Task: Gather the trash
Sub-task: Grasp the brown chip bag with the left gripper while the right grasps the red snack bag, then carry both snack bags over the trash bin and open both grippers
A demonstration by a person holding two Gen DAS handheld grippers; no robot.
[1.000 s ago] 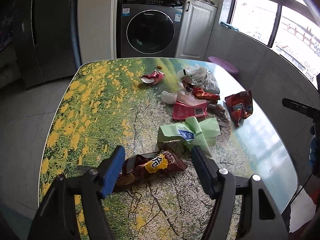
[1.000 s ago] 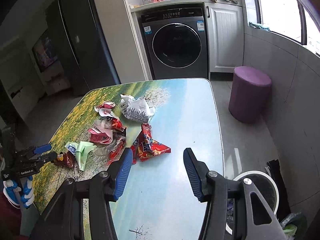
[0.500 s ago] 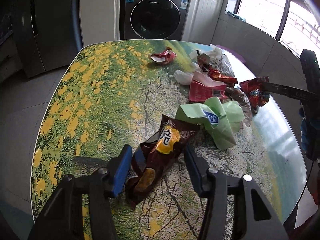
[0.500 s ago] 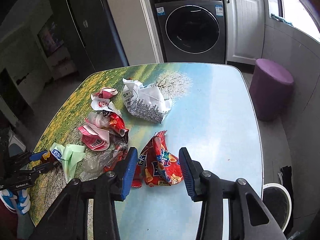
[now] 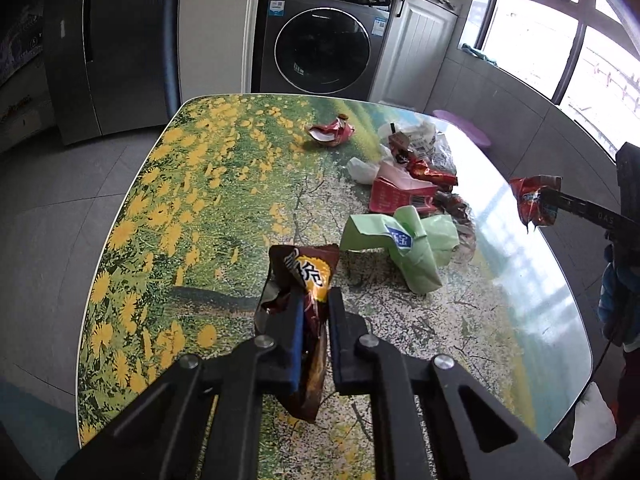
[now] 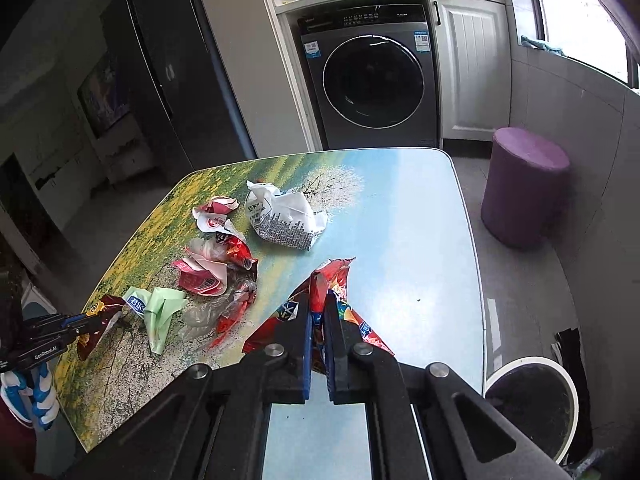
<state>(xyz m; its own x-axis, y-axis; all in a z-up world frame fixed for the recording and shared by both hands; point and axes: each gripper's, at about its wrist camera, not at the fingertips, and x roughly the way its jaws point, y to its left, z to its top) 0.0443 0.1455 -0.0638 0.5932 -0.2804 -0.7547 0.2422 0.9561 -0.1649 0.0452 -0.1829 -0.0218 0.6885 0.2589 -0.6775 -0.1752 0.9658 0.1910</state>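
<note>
My left gripper (image 5: 314, 300) is shut on a brown snack bag (image 5: 306, 276) with a yellow label, held just above the near left part of the table (image 5: 192, 208). It also shows in the right wrist view (image 6: 98, 314). My right gripper (image 6: 319, 304) is shut on a red snack bag (image 6: 334, 280) over the blue part of the table; it also shows in the left wrist view (image 5: 534, 200). A green wrapper (image 5: 408, 240), a pink carton (image 5: 394, 194), a white printed bag (image 6: 286, 220) and other wrappers lie on the table.
A white-rimmed bin with a dark liner (image 6: 532, 404) stands on the floor at the table's right. A purple stool (image 6: 524, 184) stands beyond it. A washing machine (image 6: 372, 80) and a dark fridge (image 5: 116, 40) are behind the table.
Both grippers have closed, the left on the brown snack bag and the right on the red snack bag. Both bags have come up off the table.
</note>
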